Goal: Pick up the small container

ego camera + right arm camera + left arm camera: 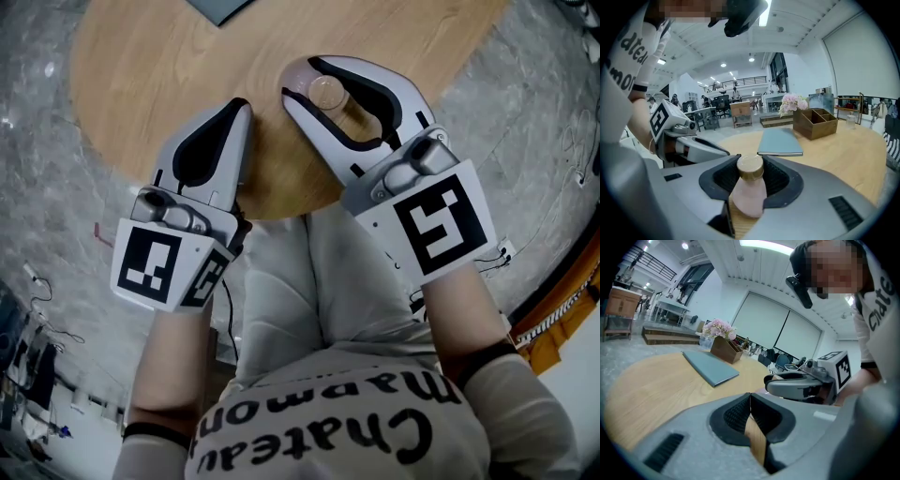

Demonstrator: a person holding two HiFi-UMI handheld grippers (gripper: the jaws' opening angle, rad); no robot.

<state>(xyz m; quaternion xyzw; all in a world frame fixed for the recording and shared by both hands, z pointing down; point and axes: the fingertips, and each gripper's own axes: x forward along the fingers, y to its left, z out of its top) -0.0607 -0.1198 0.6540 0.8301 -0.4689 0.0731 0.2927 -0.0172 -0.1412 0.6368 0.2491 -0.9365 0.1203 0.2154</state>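
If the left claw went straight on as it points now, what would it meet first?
Probably the bare table. The left claw tilts slightly down toward it, and the folder lies farther along. Depth is hard to judge.

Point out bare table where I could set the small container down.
Free: bare wood right of the folder, in front of the wooden organizer, and the stretch left of the folder. Crowded: the near table edge, with the left gripper beside the right gripper around the small container.
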